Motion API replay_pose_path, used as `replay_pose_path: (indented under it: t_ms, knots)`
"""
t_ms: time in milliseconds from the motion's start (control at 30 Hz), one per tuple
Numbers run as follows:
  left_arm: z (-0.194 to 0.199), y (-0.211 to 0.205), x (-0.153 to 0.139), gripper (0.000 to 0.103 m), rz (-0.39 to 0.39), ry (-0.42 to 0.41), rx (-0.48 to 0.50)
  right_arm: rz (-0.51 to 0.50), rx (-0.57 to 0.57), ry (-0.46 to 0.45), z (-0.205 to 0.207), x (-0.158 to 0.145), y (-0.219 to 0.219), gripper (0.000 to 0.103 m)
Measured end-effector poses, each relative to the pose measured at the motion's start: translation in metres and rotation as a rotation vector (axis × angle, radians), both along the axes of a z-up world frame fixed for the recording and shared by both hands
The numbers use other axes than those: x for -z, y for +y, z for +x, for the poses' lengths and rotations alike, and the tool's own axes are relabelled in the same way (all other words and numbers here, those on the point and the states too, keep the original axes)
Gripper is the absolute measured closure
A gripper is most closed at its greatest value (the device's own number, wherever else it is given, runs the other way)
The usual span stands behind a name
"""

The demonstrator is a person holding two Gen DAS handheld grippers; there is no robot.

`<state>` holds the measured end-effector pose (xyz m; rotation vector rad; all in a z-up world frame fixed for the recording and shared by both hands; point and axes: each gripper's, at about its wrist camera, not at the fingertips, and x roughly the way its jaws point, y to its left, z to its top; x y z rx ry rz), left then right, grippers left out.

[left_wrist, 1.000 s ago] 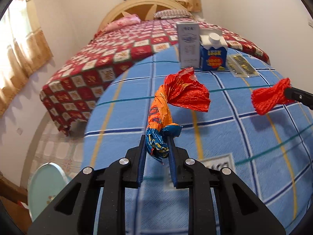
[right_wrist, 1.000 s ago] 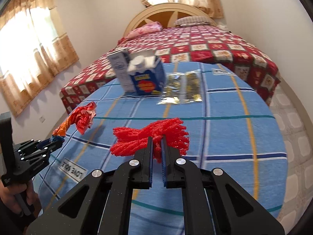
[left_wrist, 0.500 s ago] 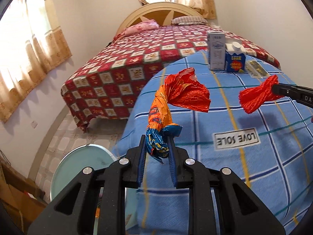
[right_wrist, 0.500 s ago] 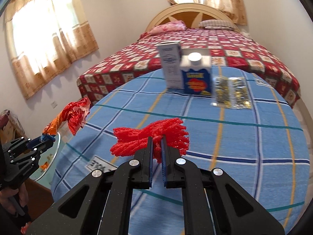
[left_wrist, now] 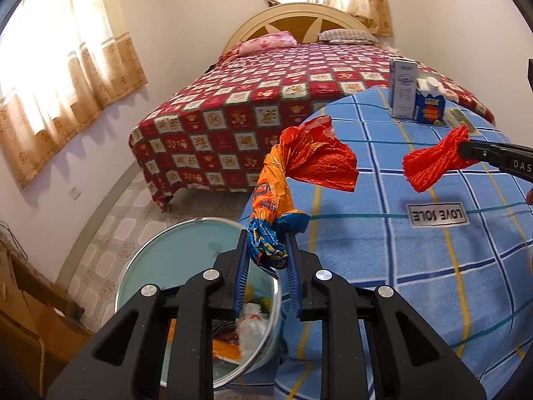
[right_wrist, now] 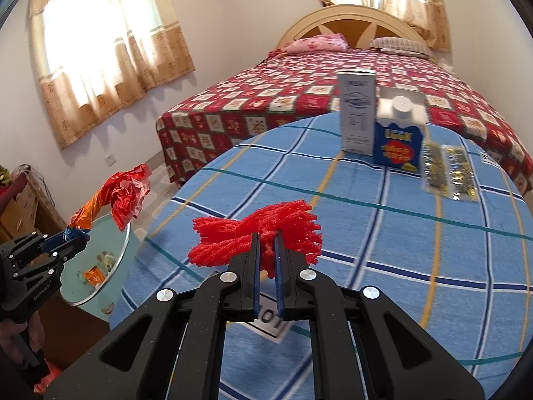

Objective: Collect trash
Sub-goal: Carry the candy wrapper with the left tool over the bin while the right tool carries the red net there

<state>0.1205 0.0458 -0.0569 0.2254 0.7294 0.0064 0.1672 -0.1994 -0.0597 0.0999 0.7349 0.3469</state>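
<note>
Two views, left wrist first. Left tongs clamped on the blue twisted end of a crinkled foil wrapper; long axis rising up and away from the pads, orange in the middle, flaring into a red crumpled fan at the far end. Held in the air over the rim of a pale green bin with scraps inside, just beside the edge of the blue checked tabletop. Farther right, right tongs gripping a red mesh net, bunched and pointing left.

Right wrist next. Right tongs nearly closed, pinching the red mesh net at its waist; foamy netting fanned out sideways like a bow, above the tabletop. Upright at the far edge: white carton, blue carton, flat glittery packets alongside. Left tongs with wrapper over the bin.
</note>
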Motion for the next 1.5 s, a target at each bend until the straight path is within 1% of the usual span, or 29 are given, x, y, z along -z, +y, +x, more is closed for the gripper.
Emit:
replay_pose_path:
  t_ms: [900, 1367, 1500]
  knots:
    - [-0.030, 0.072, 0.002, 0.082, 0.028, 0.004, -0.130, -0.042, -0.150, -0.011, 0.009, -0.007, 0.081, 0.095]
    - [-0.044, 0.102, 0.005, 0.082, 0.044, 0.017, -0.188, -0.117, -0.228, -0.044, 0.003, -0.005, 0.128, 0.095]
    - [-0.046, 0.109, 0.005, 0.082, 0.046, 0.019, -0.203, -0.124, -0.249, -0.047, 0.002, -0.006, 0.137, 0.095]
